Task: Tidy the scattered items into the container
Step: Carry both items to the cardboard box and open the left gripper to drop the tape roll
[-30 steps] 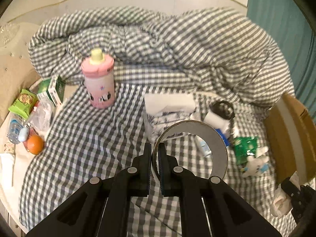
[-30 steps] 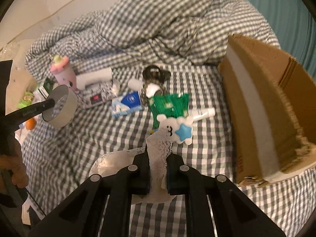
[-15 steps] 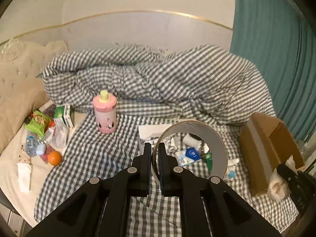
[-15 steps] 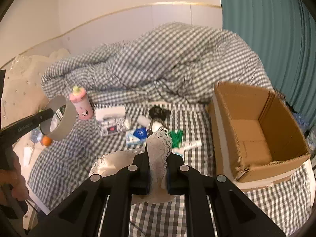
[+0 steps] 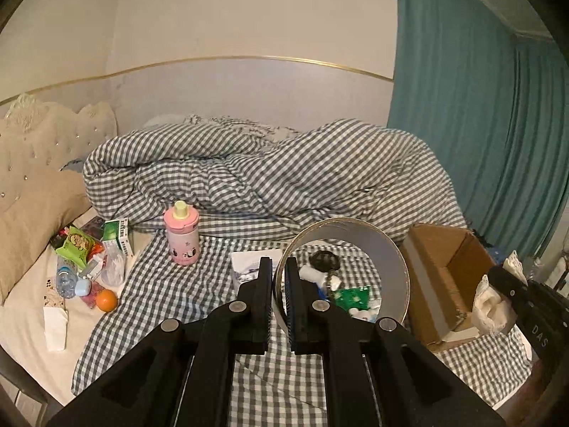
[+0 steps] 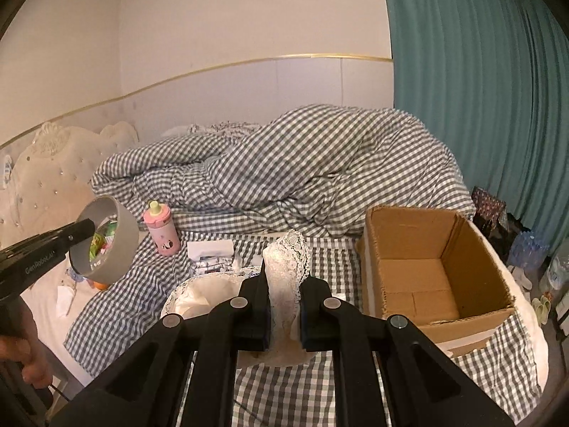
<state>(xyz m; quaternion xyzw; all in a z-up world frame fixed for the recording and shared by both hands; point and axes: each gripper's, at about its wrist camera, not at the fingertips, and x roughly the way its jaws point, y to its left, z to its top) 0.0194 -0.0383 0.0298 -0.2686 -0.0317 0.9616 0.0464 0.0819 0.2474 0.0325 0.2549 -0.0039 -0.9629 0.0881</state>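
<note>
The open brown cardboard box [image 6: 437,270] sits on the bed, on the grey-and-white checked sheet [image 6: 138,284], and serves here as the landmark. The left claw [image 5: 279,277] is closed on the wall of a wide grey roll of tape [image 5: 391,249], held in the air well to the left of the box; in the right wrist view the same roll [image 6: 117,245] hangs beyond the sheet's left edge. The right claw [image 6: 284,277] is clamped on a cream lace-trimmed cloth [image 6: 288,252], its body drooping just left of the box and near its front corner. Left of the box, on the sheet, lie a green packet [image 5: 350,295], a black round object [image 5: 323,259] and a white printed pack [image 5: 249,267]. Farther left stands an upright pink bottle with a pale yellow cap [image 5: 181,238]. Farthest from the box, on the cream mattress, are an orange fruit [image 5: 106,300], a green snack bag [image 5: 78,245] and a green-and-white carton [image 5: 119,236]. Behind the box lies a bunched checked duvet [image 6: 284,163], with a teal curtain [image 6: 480,89] to its right.
</note>
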